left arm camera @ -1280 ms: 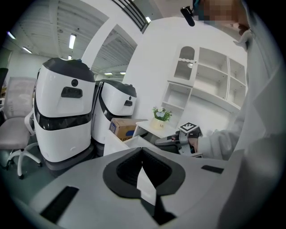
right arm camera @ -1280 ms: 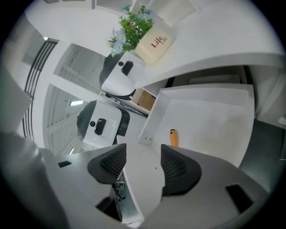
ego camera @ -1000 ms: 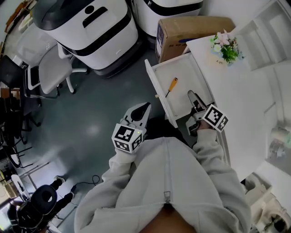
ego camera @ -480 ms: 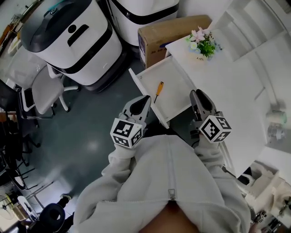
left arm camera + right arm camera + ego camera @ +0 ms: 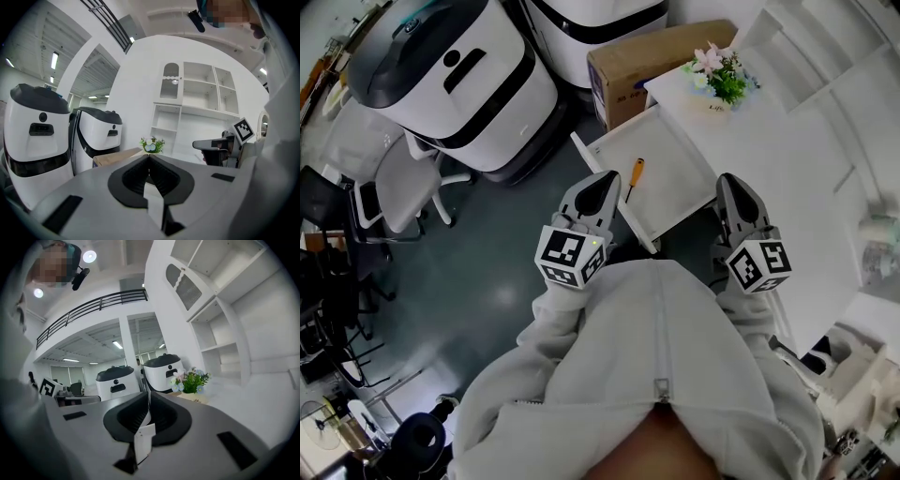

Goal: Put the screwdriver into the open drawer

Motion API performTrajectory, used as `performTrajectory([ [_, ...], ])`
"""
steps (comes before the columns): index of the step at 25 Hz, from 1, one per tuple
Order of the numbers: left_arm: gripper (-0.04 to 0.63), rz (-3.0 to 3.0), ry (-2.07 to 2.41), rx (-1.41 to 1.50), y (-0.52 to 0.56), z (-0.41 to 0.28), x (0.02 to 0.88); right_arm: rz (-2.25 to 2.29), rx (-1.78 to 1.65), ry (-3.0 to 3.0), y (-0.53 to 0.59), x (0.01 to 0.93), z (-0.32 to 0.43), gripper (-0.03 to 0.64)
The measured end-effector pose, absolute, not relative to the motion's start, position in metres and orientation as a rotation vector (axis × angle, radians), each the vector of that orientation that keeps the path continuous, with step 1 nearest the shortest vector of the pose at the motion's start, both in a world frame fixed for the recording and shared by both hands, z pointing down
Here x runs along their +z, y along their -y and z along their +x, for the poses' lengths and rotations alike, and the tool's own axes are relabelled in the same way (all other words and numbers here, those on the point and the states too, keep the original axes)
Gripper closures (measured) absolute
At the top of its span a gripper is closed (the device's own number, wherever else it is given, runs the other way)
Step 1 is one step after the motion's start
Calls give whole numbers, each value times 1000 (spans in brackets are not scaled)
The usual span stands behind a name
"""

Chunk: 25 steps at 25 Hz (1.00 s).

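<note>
The screwdriver (image 5: 632, 178), orange-handled with a thin shaft, lies inside the open white drawer (image 5: 680, 173) that juts out from the white table. My left gripper (image 5: 607, 176) hangs just left of the drawer's near corner, above the floor, shut and empty; its fingertips (image 5: 149, 155) meet. Over the drawer's right side, my right gripper (image 5: 729, 180) is raised, its jaws closing to shut with nothing between them, and the tips (image 5: 149, 392) touch. Both grippers point roughly level. Neither touches the screwdriver.
A cardboard box (image 5: 656, 56) stands behind the drawer. A small flower pot (image 5: 719, 82) sits on the white table (image 5: 806, 159). Two large white machines (image 5: 459, 84) and an office chair (image 5: 403, 183) stand on the grey floor to the left. White shelving (image 5: 201, 98) lines the wall.
Both grippers have risen away from the drawer. The right gripper, open over the drawer before, has rolled and shut empty. The screwdriver stays lying in the drawer.
</note>
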<state>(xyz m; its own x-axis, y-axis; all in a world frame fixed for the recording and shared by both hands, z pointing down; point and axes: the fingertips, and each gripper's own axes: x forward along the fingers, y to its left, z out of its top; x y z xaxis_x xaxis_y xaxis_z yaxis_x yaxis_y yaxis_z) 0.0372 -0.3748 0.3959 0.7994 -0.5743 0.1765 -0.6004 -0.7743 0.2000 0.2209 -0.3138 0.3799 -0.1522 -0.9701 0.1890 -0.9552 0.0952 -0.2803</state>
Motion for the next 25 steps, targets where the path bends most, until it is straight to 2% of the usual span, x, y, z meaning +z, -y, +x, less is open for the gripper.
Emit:
performTrajectory([
  [25,578,2705,979,212,367,23,409,-2028,-555,-2398,313,402,206,581],
])
